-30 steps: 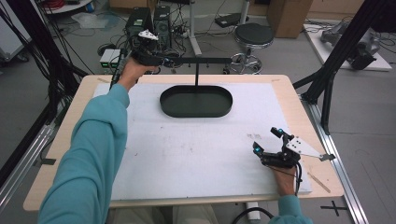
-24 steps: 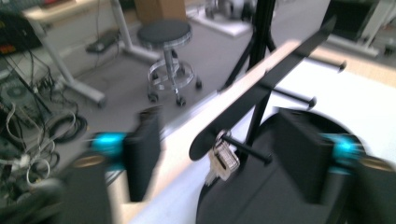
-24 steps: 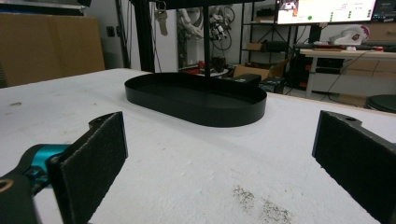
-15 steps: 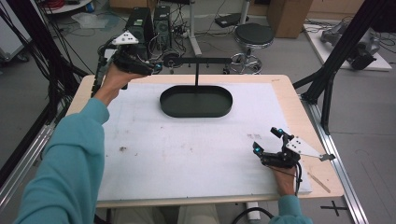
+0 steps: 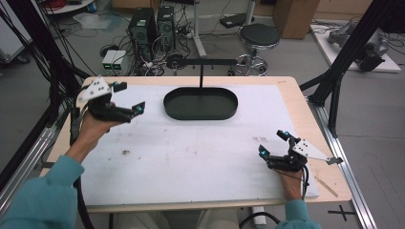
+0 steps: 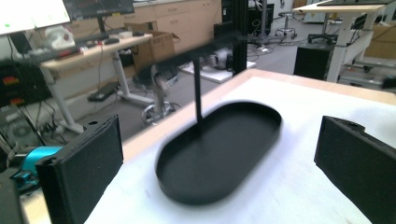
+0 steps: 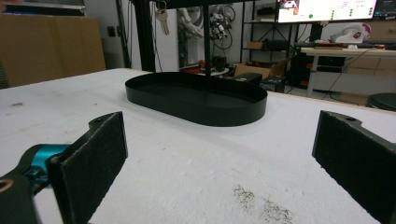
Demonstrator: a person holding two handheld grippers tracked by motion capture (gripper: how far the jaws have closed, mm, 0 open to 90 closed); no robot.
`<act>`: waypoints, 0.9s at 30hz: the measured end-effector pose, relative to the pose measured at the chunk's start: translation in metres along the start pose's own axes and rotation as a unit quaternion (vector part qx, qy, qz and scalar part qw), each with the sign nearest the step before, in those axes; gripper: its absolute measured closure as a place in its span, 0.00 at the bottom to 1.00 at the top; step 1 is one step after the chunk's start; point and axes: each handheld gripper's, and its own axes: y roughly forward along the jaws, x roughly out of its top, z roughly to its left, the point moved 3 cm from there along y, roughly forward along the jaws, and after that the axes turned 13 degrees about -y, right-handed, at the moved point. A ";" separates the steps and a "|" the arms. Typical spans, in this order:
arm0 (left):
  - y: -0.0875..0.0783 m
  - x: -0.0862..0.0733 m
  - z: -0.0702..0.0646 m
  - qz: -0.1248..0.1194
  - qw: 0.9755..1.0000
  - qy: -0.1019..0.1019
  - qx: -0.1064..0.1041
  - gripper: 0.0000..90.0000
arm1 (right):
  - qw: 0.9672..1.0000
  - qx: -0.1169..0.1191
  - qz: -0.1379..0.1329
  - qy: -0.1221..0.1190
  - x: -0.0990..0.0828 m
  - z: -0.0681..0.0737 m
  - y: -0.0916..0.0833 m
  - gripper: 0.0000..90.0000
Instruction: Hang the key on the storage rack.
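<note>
Black and oval, the tray [image 5: 200, 103] sits on the white mat [image 5: 191, 157] toward the far middle of the table [image 5: 310, 124], with a thin upright post [image 5: 201, 76] rising from its far rim to a crossbar. A key [image 7: 163, 21] hangs from that crossbar in the right gripper view.

The left gripper [image 5: 128, 98] is held above the mat's far left corner, well to the left of the tray and apart from it. Its jaws stand wide apart with nothing between them; they have just been opening. In the left gripper view the tray [image 6: 219, 149] lies ahead in the gap between the two black pads [image 6: 86, 172], farther off and untouched, somewhat blurred.

The right gripper [image 5: 272, 143] rests low on the mat near the table's near right edge, well apart from the tray. Its jaws are also spread wide and hold nothing. In the right gripper view the tray [image 7: 196, 98] lies ahead beyond the pads [image 7: 93, 158], with bare mat between it and them, and a dark smudge [image 7: 261, 205] marks the mat just in front.
</note>
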 end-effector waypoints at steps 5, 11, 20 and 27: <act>-0.035 -0.047 -0.010 -0.019 0.999 -0.020 0.017 0.02 | 1.000 0.002 0.001 0.001 0.000 0.001 0.000 0.03; -0.066 -0.096 -0.019 -0.055 0.997 -0.044 0.027 0.02 | 1.000 -0.001 0.002 -0.002 0.000 0.001 0.000 0.03; -0.081 -0.138 -0.017 -0.067 0.995 -0.062 0.037 0.02 | 1.000 -0.001 0.001 -0.004 0.000 0.002 0.000 0.03; -0.083 -0.145 -0.018 -0.084 0.994 -0.056 0.035 0.02 | 1.000 -0.002 0.003 -0.004 0.000 0.001 0.000 0.03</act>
